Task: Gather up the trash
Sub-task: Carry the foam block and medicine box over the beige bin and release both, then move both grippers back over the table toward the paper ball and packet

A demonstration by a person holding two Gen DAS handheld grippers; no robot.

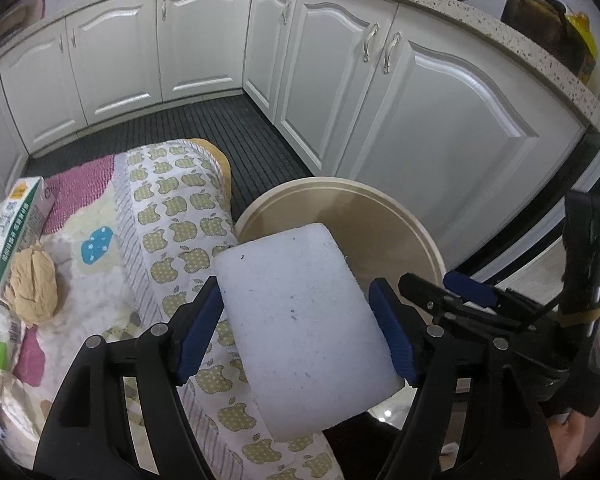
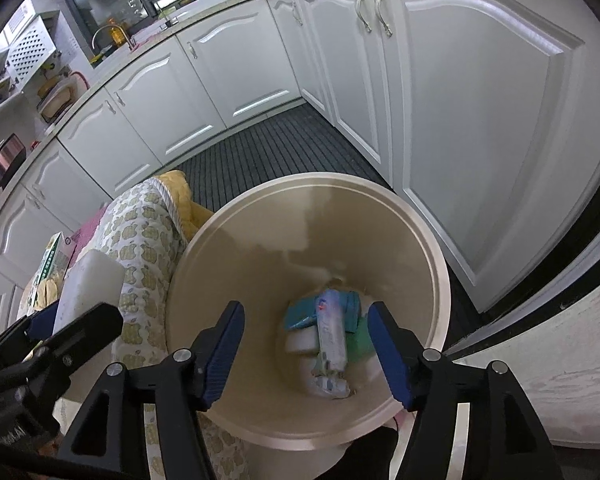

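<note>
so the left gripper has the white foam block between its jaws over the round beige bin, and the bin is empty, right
Not empty. The right wrist view shows the round beige bin already holding trash: a white crumpled tube wrapper on teal packets. The rest stands: the white foam block sits between the left gripper's jaws, over the bin.

Both wrist cameras look steeply down along their fingers, close above the beige bin (image 2: 380, 216), sharing its rim, the apple-print quilt (image 1: 172, 216) and white cabinets (image 2: 228, 76).

White foam block (image 1: 300, 332); beige round plastic bin (image 2: 404, 216) holds teal and green packets (image 2: 300, 314). Quilted cloth (image 1: 176, 216) left: olive apple print on white. Far cabinets (image 1: 196, 44) white; floor mat (image 1: 236, 136) dark, ribbed.
</note>
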